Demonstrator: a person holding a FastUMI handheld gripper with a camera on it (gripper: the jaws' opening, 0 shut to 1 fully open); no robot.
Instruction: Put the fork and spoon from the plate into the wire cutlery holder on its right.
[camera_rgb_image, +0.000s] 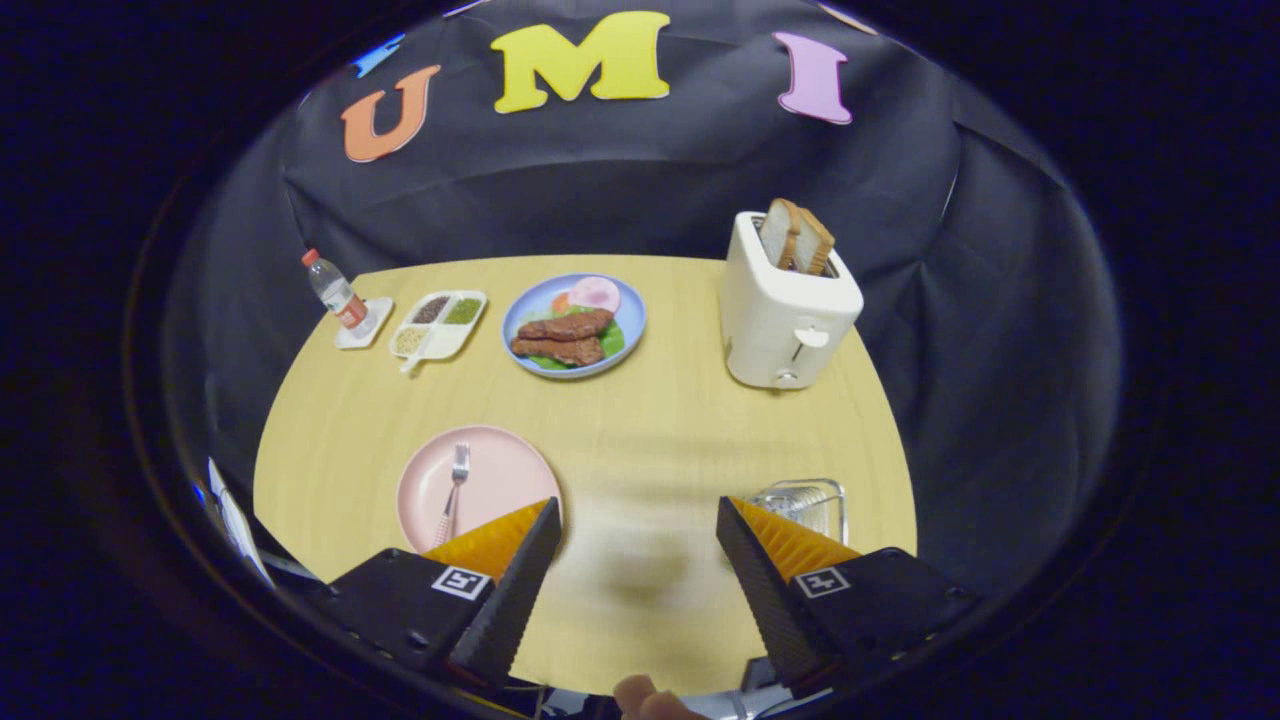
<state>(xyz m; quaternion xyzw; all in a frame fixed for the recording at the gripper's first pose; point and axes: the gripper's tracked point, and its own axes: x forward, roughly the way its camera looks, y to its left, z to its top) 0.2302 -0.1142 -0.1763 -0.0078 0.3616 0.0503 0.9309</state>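
— Black cloth is hanging behind a wooden table (650, 420), and everything is sitting on that pale top. What is taking up the most room?

— Going from largest down: a white toaster (785, 315) with 2 slices of bread is standing at the far right, a blue plate of food (574, 325) is lying at the far middle, then a divided snack tray (438, 324) and a small water bottle (334, 292) are sitting at the far left.

— And the task's things?

— The pink plate (478, 487) is resting just beyond the left finger, with the fork (455, 490) lying on it, tines pointing away. I am seeing only 1 utensil there; I cannot tell where the spoon is. The wire cutlery holder (805, 503) is peeking out just beyond the right finger, its contents too hidden to judge.

— What is the gripper (637, 535) doing?

— Its fingers are standing wide apart over bare table between plate and holder, gripping nothing.

— So how far along?

— The fork is waiting untouched, so at least that half seems left. Nothing is blocking the way; the toaster and food are standing well apart from both.
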